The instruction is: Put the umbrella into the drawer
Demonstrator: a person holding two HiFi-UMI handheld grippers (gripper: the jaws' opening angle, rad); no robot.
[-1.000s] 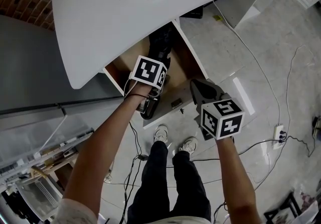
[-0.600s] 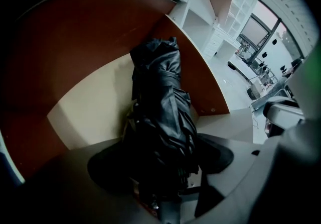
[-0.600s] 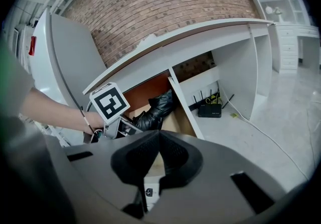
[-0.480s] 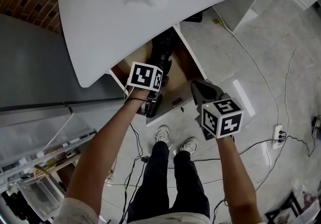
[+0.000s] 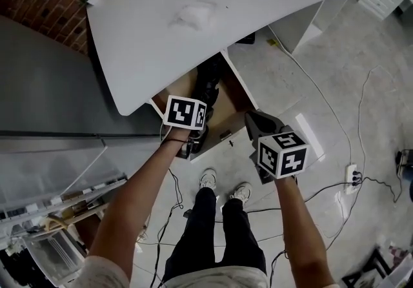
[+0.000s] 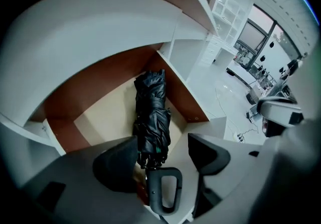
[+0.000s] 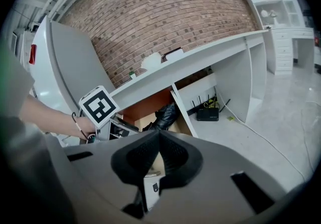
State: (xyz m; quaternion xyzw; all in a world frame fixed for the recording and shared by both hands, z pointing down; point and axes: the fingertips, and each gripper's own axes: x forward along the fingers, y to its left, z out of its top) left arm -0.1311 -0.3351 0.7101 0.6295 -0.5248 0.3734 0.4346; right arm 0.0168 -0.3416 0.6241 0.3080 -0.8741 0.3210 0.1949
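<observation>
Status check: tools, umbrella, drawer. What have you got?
Left tool open above umbrella, jaws just narrowed slightly, nothing gripped. Right tool shut, empty. Umbrella lies in open drawer. Its handle near drawer front; clearance unclear.

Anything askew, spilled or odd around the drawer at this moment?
Little stands out. The umbrella lies lengthwise inside the open drawer, its black fabric loosely bunched. Its loop handle sits right at the drawer's front end; whether it overhangs the front edge cannot be told.
</observation>
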